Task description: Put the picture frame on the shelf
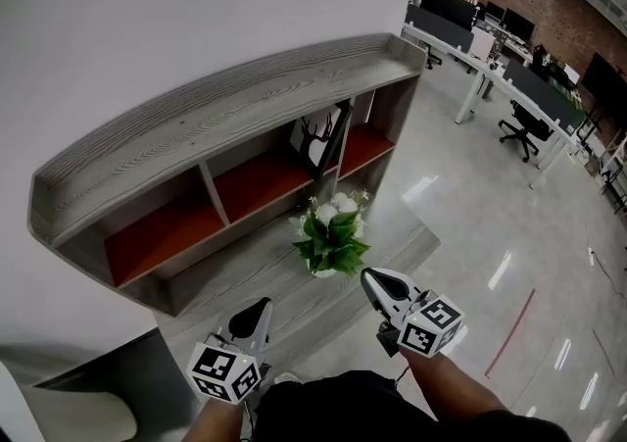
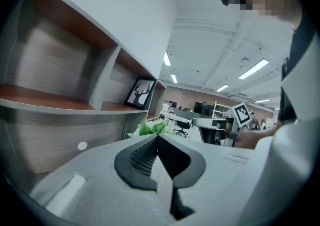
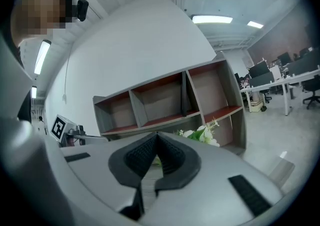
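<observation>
Picture frame (image 1: pixel 318 136) stands in the shelf's (image 1: pixel 225 107) right-hand compartment; the task looks done

It leans on the red board, above the plant (image 1: pixel 331 234); left gripper (image 1: pixel 253 318) and right gripper (image 1: pixel 377 281) sit well apart from it, jaws clenched on nothing; nothing seems left.

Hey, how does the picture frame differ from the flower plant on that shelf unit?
The picture frame stands inside a red-floored compartment; the flower plant sits on the lower ledge in front. The picture frame is flat, black and white; the flower plant is bushy, green with white blooms. Both rest on the same shelf unit, and neither is held.
</observation>
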Available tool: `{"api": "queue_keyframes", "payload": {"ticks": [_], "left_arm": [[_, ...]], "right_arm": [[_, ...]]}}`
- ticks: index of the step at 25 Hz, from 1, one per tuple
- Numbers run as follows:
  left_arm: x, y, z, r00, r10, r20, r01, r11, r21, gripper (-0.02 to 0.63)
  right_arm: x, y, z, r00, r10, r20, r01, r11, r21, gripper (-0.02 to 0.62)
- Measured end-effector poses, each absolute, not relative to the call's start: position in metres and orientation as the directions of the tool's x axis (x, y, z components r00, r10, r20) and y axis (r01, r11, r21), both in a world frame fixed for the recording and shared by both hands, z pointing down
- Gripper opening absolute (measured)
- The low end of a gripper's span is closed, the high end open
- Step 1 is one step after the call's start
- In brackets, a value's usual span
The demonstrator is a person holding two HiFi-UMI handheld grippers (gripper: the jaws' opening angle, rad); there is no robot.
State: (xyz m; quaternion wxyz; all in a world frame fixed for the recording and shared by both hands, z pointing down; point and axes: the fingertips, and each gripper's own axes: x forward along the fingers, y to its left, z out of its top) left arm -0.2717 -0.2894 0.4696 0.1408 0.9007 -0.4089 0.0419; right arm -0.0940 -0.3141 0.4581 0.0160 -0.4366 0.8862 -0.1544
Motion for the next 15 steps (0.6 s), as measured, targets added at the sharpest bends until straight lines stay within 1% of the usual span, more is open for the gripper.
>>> {"api": "queue_keyframes", "payload": {"ticks": [9, 15], "left_arm": [[-0.221, -0.263, 0.455, 0.642, -0.749, 0.167, -0.764, -0.606, 0.220, 0.009], [-0.190, -0.235, 0.452, 0.627, -0.758, 0.180, -0.777, -0.593, 0.209, 0.009]], "right_arm": [[-0.059, -0.278, 0.442, -0.662, -0.746, 0.064, -0.728, 0.620, -0.293, 0.014], [-0.029, -0.251, 0.448, -0.677, -0.733, 0.062, -0.707, 0.626, -0.329, 0.014]]}}
